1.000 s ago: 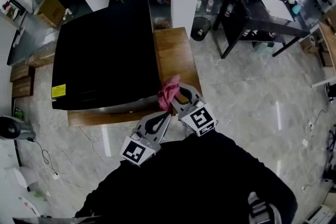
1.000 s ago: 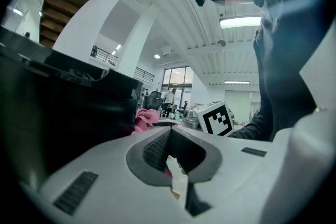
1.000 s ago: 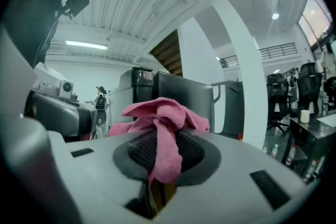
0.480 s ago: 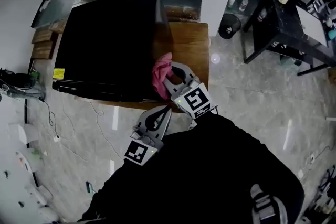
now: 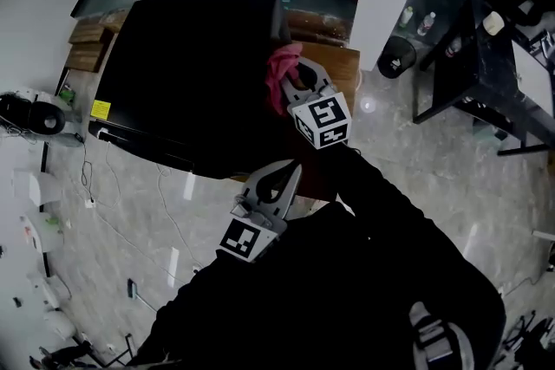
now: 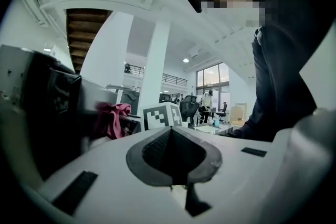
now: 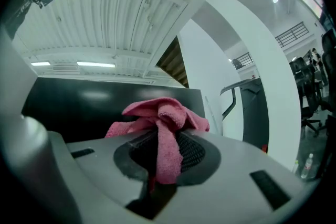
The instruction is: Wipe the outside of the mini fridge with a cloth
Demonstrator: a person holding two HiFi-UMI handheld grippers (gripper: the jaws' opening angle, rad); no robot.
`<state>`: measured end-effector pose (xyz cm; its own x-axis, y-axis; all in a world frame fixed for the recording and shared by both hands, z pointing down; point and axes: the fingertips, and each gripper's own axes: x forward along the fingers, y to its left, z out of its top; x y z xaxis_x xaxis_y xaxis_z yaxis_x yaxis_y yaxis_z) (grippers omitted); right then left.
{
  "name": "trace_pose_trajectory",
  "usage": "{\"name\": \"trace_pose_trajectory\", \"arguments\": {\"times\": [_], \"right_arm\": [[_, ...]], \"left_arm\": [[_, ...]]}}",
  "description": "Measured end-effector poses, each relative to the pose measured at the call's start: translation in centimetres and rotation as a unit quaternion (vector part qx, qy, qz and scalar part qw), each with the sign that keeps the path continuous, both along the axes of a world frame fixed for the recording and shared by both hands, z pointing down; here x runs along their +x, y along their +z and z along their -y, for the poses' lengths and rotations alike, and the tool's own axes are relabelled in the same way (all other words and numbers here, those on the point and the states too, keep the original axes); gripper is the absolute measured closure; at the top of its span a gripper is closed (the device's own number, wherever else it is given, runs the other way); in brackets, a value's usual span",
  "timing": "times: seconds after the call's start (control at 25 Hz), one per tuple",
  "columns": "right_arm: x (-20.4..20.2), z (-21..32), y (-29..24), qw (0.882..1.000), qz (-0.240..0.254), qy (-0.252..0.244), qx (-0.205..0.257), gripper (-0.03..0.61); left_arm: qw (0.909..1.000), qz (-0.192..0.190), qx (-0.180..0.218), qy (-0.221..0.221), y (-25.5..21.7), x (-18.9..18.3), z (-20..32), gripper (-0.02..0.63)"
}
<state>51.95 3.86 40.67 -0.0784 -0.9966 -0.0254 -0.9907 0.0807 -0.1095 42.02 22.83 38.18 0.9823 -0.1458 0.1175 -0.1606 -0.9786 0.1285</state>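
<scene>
Right tongs (image 7: 159, 150) pinching cloth (image 7: 157, 114) — beside fridge (image 5: 191, 74), left tongs (image 6: 172, 136) closed

The cloth (image 7: 160, 118) in your right gripper (image 5: 297, 78), a matt grey plastic tool, is nappy pink terry; the mini fridge (image 7: 79, 107) ahead of it shows smooth, glossy black.

We see our right gripper (image 7: 160, 157) from close up. Its two grey jaws are pressed together on a pink cloth (image 7: 164, 122). The cloth is pinched in the middle. One end hangs down between the jaws, and the rest puffs up in a soft bunch on top. Right behind the cloth is the big black side of the mini fridge (image 7: 73, 105). It is shiny. We cannot tell if the cloth touches it. Up above is a white ceiling (image 7: 110, 8) with long lights (image 7: 95, 65). A fat white pillar (image 7: 252, 76) leans across on the right
</scene>
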Motion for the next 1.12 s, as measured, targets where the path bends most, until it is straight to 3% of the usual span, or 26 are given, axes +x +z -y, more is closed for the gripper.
{"name": "trace_pose_trajectory", "arguments": {"times": [0.24,0.52,0.84,1.12], "right_arm": [[5.7,4.1,0.3,0.999,0.010,0.035,-0.006,0.511],[8.3,6.1,0.5,0.998,0.031,0.044,-0.015,0.511],[6.0,-4.9,4.1,1.000,0.026,0.003,-0.014,0.503],[-0.2,-12.2,15.7,0.992,0.036,-0.021,-0.120,0.503]], "left_arm": [[0.9999,0.005,-0.002,-0.009,0.4,2.6,0.2,0.607],[0.9998,0.014,0.008,-0.011,0.9,3.7,0.5,0.607],[0.9994,0.034,-0.004,0.009,4.0,2.9,-0.7,0.607],[0.9972,0.071,-0.018,0.012,9.9,0.1,-0.5,0.607]]}}
